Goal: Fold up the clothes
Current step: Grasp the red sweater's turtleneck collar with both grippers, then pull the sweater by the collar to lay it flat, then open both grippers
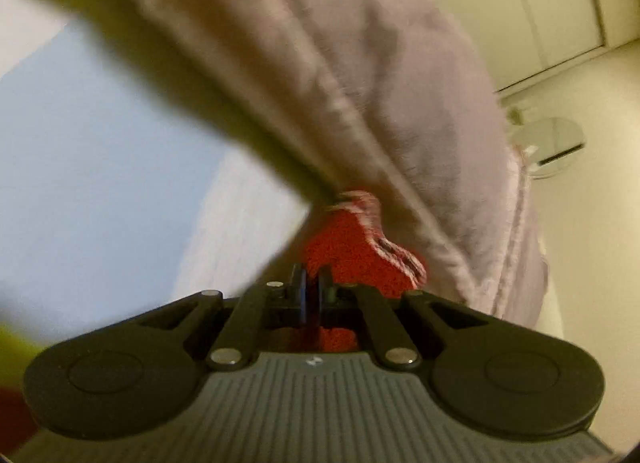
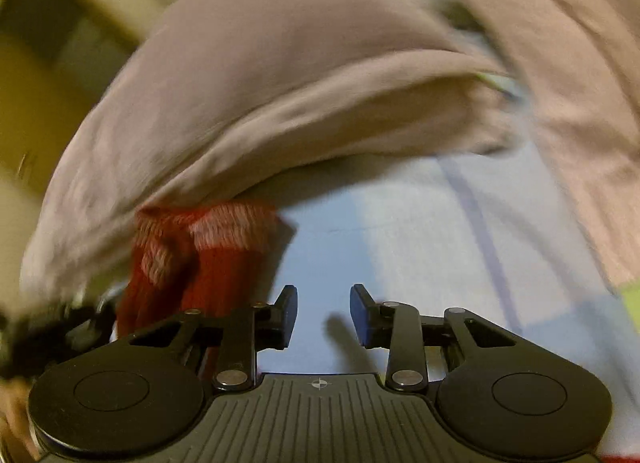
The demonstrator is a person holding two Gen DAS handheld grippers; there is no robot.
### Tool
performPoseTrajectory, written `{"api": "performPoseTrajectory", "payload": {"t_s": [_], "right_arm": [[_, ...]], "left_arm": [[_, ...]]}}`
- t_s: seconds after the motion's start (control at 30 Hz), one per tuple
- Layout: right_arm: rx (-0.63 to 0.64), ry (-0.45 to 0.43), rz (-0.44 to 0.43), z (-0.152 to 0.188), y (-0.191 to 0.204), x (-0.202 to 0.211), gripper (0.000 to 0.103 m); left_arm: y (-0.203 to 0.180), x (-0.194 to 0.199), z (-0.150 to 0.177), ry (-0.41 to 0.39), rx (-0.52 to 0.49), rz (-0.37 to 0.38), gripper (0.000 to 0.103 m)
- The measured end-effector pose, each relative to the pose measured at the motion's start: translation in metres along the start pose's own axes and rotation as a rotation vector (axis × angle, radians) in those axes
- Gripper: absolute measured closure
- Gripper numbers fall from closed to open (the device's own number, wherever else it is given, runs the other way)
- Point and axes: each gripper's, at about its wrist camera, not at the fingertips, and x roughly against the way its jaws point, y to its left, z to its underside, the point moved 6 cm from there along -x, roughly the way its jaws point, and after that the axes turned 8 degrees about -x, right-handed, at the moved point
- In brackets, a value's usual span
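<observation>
The left gripper (image 1: 314, 283) is pinched tight on a red sock (image 1: 352, 251). The right gripper (image 2: 323, 303) stands partly apart and empty over the blue sheet (image 2: 420, 223), the sock at its ten o'clock under a mauve garment (image 2: 280, 63)

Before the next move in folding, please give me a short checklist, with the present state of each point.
1. Left gripper jaws shut on the red sock: ok.
2. Right gripper jaws open, nothing between them: ok.
3. Pink garment lies flat: not ok, bunched.
4. Sock clear of the garment: not ok, its cuff sits under the garment's edge.
5. Blue sheet bare ahead of the right gripper: ok.
6. Sharp view: not ok, blurred.
</observation>
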Motion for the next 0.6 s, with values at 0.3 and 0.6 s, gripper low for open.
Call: {"api": "performPoseTrajectory", "payload": {"t_s": [0.3, 0.6], "right_arm": [[-0.025, 0.037, -0.092, -0.001, 0.039, -0.063, 0.069], [0.162, -0.242, -0.034, -0.021, 0.057, -0.014, 0.103]], "left_arm": [[-0.001, -0.012, -0.003, 0.004, 0.054, 0.061, 0.099], [-0.004, -0.002, -0.009, -0.048, -0.341, -0.234, 0.097]]}}
